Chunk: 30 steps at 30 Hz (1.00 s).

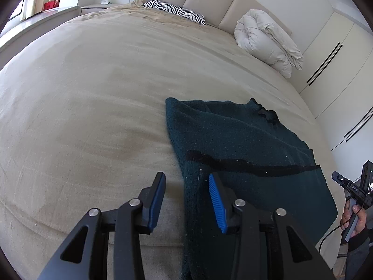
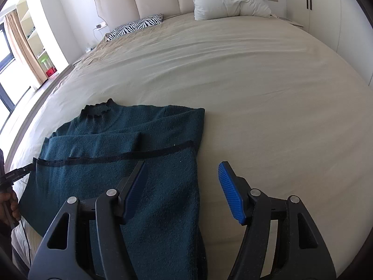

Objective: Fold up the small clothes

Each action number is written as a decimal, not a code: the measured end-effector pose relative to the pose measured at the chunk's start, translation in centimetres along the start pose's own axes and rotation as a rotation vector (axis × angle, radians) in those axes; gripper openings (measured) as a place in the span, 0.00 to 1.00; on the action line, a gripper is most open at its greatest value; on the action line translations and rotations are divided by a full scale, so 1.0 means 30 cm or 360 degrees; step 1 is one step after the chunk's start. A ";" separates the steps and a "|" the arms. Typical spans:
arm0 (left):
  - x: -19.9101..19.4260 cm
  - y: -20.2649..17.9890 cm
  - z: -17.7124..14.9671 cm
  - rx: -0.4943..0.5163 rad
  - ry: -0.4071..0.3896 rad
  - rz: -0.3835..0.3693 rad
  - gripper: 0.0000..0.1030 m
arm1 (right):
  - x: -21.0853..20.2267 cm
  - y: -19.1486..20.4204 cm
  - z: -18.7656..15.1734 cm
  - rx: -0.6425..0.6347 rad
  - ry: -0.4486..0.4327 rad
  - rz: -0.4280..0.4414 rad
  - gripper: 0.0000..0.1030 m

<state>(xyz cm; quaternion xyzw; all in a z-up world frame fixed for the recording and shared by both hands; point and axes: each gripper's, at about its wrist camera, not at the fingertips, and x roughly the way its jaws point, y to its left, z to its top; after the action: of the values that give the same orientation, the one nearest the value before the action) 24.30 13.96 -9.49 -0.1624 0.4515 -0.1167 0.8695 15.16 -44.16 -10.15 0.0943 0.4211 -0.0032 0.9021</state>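
A dark teal knitted sweater [image 1: 233, 135] with a black band across it lies flat on the beige bed, collar toward the headboard and sleeves folded in. My left gripper [image 1: 186, 176] stands open over the sweater's left edge, one blue pad above the sheet and the other above the knit. On the opposite side, my right gripper [image 2: 182, 163] is open wider over the sweater's [image 2: 105, 144] right edge, and nothing is pinched in it. Each wrist view catches the other gripper at its border, held by a hand: the right gripper [image 1: 349, 186] and the left gripper [image 2: 16, 175].
The beige bed sheet [image 1: 93, 93] stretches wide beyond the sweater. A zebra-print pillow [image 1: 177, 11] and a bundled white duvet [image 1: 265, 42] lie by the padded headboard [image 2: 151, 0]. White wardrobe doors [image 1: 338, 58] stand along the right, and shelves and a window on the left.
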 end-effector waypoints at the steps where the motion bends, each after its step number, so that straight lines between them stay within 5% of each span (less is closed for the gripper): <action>1: -0.003 -0.011 0.000 0.0025 -0.0005 0.0003 0.27 | 0.008 0.002 -0.001 -0.0017 0.0013 -0.0020 0.59; 3: 0.005 -0.034 0.001 0.0082 0.0016 0.0010 0.13 | 0.027 0.010 -0.006 -0.0054 0.0033 -0.0048 0.59; 6: 0.000 -0.070 0.001 0.0174 0.0005 0.0056 0.09 | 0.052 0.033 -0.012 -0.0132 0.0054 -0.0092 0.53; 10: -0.018 -0.100 -0.004 0.0243 -0.0026 0.0082 0.08 | 0.098 0.042 -0.004 -0.0182 0.0118 -0.0123 0.33; 18: -0.070 -0.128 -0.014 0.0307 -0.0118 0.0102 0.07 | 0.178 -0.014 0.009 -0.0035 0.0238 -0.0062 0.31; 24: -0.097 -0.136 -0.017 0.0314 -0.0179 0.0113 0.07 | 0.138 0.057 0.009 -0.0210 0.0149 -0.0145 0.06; 30: -0.130 -0.153 -0.021 0.0321 -0.0244 0.0126 0.07 | 0.025 0.145 -0.003 -0.0391 -0.0042 -0.0270 0.05</action>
<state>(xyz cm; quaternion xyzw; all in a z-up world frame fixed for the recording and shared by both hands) 21.32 10.99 -5.14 -0.0646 0.3756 -0.1144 0.9174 15.95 -39.81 -10.03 -0.0528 0.4128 -0.0291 0.9088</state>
